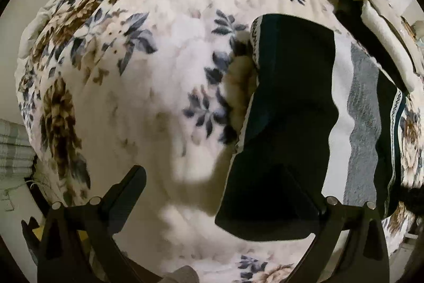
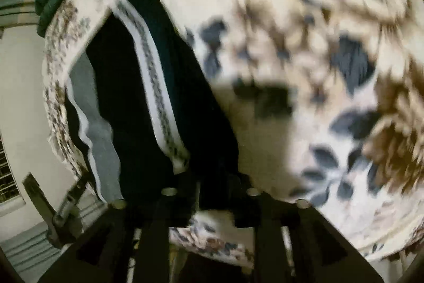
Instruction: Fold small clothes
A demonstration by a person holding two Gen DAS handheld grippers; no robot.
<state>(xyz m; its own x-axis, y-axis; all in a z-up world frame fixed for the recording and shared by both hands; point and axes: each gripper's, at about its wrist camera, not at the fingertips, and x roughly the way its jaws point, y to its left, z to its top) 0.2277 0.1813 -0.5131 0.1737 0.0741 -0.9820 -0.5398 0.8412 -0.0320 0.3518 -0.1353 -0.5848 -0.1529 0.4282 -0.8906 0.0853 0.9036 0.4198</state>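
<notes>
Dark garment [image 1: 288, 102] lies on floral blanket [image 1: 164, 65], near its far right edge. Left gripper [image 1: 220, 192] fingers spread wide, right one over garment's near corner. Right gripper [image 2: 209, 192], blurred: finger state unclear. Right view alone shows patterned white stripe [image 2: 156, 86].

Both views are round fisheye pictures with black corners, and straight edges bow strongly toward the rim. The left wrist view is evenly and softly lit and mostly sharp, with a grey shadow [image 1: 196, 169] cast on the floral blanket [image 1: 164, 49] and the dark garment [image 1: 288, 102] so deep that its folds vanish into black. The right wrist view is heavily smeared by motion blur, the blanket's flowers [image 2: 331, 57] streaked and the garment's white patterned stripe [image 2: 156, 86] soft, while a broad shadow [image 2: 262, 123] falls across the blanket near the lower centre.
</notes>
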